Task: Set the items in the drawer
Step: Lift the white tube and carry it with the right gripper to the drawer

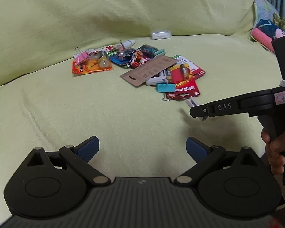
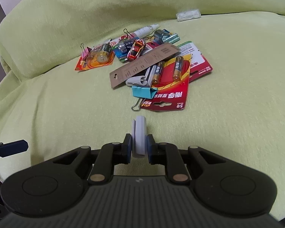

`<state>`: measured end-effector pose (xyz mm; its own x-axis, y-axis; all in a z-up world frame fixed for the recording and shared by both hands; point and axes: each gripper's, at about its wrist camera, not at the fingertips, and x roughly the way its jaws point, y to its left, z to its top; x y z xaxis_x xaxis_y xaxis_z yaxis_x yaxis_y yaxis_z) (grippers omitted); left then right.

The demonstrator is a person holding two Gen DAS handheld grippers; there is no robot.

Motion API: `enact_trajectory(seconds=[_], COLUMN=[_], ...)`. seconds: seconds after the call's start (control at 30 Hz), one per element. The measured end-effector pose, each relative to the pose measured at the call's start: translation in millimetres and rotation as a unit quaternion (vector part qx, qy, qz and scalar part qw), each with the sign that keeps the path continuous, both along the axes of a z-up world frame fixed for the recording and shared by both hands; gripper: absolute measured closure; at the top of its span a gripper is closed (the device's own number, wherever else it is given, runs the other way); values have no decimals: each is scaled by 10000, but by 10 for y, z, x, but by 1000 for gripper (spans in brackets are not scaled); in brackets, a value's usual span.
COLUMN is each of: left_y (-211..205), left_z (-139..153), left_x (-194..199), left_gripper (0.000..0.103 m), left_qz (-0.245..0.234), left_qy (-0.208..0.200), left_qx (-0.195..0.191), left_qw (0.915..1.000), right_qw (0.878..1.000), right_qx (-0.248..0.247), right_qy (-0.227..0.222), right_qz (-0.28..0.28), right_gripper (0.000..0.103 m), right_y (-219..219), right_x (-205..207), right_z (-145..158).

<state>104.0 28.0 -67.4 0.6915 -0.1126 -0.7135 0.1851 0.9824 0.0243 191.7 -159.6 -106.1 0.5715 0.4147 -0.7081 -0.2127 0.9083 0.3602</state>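
Observation:
A pile of small items lies on a green-covered couch seat (image 2: 66, 104): battery blister packs (image 2: 167, 87), a toy car (image 2: 136, 49), a brown card (image 2: 142, 64), a blue binder clip (image 2: 143, 92), a pink binder clip (image 1: 81, 57) and a white bottle (image 2: 145, 30). My right gripper (image 2: 139, 147) is shut on a pale grey plastic clip (image 2: 139, 134), held above the seat in front of the pile. In the left wrist view the same gripper (image 1: 197, 110) comes in from the right, held by a hand (image 1: 275, 148). My left gripper (image 1: 142, 148) is open and empty, short of the pile.
A small silver packet (image 1: 161, 34) lies by the backrest behind the pile. Cushions and patterned fabric (image 1: 266, 30) sit at the far right of the couch. No drawer is in view. The blue tip of my left gripper's finger (image 2: 11, 148) shows at the left edge of the right wrist view.

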Motion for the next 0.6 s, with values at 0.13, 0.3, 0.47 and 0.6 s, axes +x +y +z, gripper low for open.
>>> enact_trajectory(seconds=[0.13, 0.3, 0.47, 0.6], left_y=[-8, -50, -116, -193], left_z=[9, -20, -46, -24], left_x=[-24, -30, -43, -82], left_gripper=[4, 5, 5, 5], left_qz=[-144, -275, -418, -567], left_qy=[7, 72, 110, 76], left_qx=[-104, -70, -86, -78], left_qw=[9998, 9996, 9990, 9983], right_qw=[9999, 9997, 9995, 9993], right_qx=[113, 228, 296, 352], right_qy=[23, 40, 35, 10], right_qz=[-22, -64, -103, -128], right_gripper=[89, 89, 89, 89], right_y=[-67, -145, -204, -245], right_x=[-31, -73, -104, -146], right_z=[30, 73, 123, 181])
